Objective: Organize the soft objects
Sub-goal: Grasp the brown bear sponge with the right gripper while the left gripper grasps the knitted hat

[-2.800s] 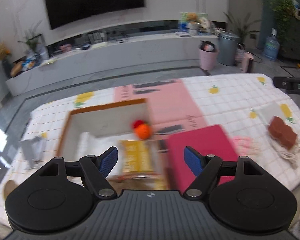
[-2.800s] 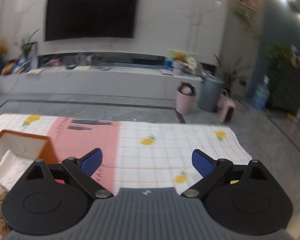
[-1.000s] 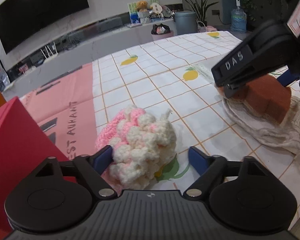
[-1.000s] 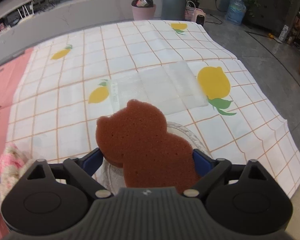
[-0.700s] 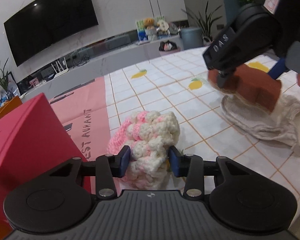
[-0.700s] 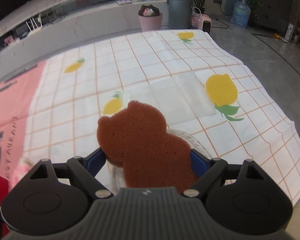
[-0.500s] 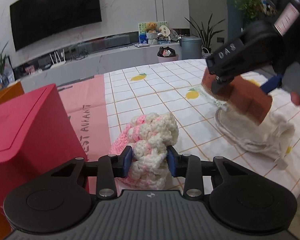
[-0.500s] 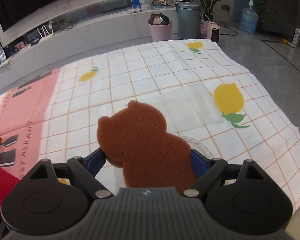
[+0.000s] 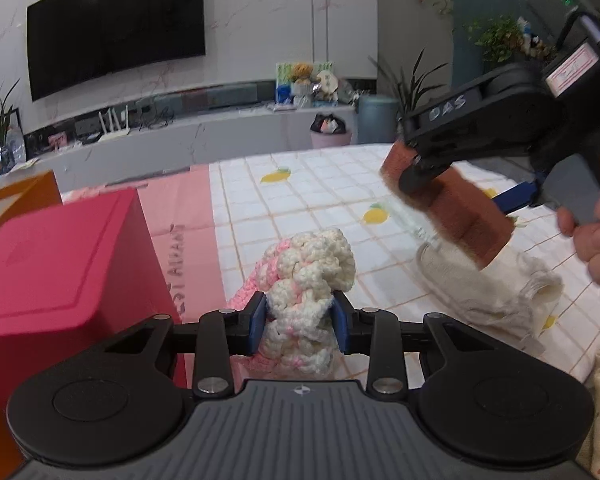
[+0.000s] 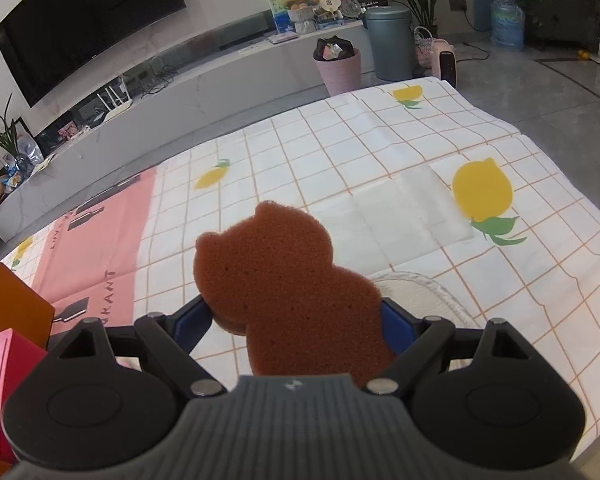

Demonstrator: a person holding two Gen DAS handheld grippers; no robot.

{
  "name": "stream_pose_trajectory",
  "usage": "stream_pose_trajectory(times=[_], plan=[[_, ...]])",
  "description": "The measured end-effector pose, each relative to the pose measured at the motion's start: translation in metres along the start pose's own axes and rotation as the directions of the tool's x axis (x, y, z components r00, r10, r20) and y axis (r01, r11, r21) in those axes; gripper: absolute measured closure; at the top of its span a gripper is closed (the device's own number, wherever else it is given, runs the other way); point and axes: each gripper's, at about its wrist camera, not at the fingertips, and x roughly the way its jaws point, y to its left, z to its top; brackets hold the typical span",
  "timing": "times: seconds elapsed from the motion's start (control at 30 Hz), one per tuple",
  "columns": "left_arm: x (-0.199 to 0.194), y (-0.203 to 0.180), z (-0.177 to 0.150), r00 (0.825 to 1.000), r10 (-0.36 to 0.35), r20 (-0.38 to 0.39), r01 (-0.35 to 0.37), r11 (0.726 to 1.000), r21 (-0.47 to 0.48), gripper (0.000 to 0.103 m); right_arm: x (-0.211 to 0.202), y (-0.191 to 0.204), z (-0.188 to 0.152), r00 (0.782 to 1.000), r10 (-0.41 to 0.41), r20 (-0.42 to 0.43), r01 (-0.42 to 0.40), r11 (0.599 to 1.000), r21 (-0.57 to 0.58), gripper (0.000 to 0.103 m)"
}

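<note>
- Left wrist view: the left gripper [image 9: 299, 328] is closing on a pink-and-cream crocheted piece [image 9: 309, 280]. Its blue pads [image 9: 257, 322] press into the yarn from both sides, and the bunched top of the piece stands up above them.
- At the near left is a red box [image 9: 60, 264], close beside the crocheted piece, with an orange box [image 9: 18, 196] behind it at the far left.
- At the right, the right gripper [image 9: 476, 184] clamps a brown bear-shaped sponge [image 9: 456, 216], tilted and clear of the checked tablecloth [image 9: 320, 200]. A person's hand [image 9: 598, 236] grips its handle.
- Under the sponge a crumpled white cloth [image 9: 488, 288] lies on the tablecloth, to the right of the crocheted piece.
- Right wrist view: the right gripper [image 10: 294, 326] has its jaws set wide, one blue pad against each flank of the brown bear-shaped sponge [image 10: 284, 280]. The bear's ears point to the far side.
- Below the sponge spreads the checked tablecloth [image 10: 360, 152] with lemon prints and a pink panel on the left.
- A clear plastic sheet [image 10: 400, 208] lies flat on the far right of the sponge.
- A pale round edge just right of the sponge is probably the white cloth [image 10: 416, 292]; I cannot tell for sure.
- The orange box [image 10: 10, 304] and red box [image 10: 4, 376] sit at the near left.
</note>
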Motion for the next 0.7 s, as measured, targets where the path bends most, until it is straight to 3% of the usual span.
stream_pose_trajectory(times=[0.27,0.43,0.7], plan=[[-0.028,0.000,0.015,0.997,-0.042,0.065,0.041,0.999,0.008,0.064,-0.024,0.012,-0.008,0.992,0.109,0.061,-0.109,0.994,-0.010,0.016],[-0.049,0.002,0.034,0.995,-0.016,0.102,0.014,1.000,0.020,0.064,-0.049,0.024,-0.009,0.985,0.086,0.148,-0.089,0.996,0.013,0.017],[-0.112,0.040,0.074,0.969,0.005,0.245,-0.002,1.000,-0.010,0.065,-0.126,0.073,0.002,0.938,0.127,0.322,-0.126,0.992,-0.023,0.017]])
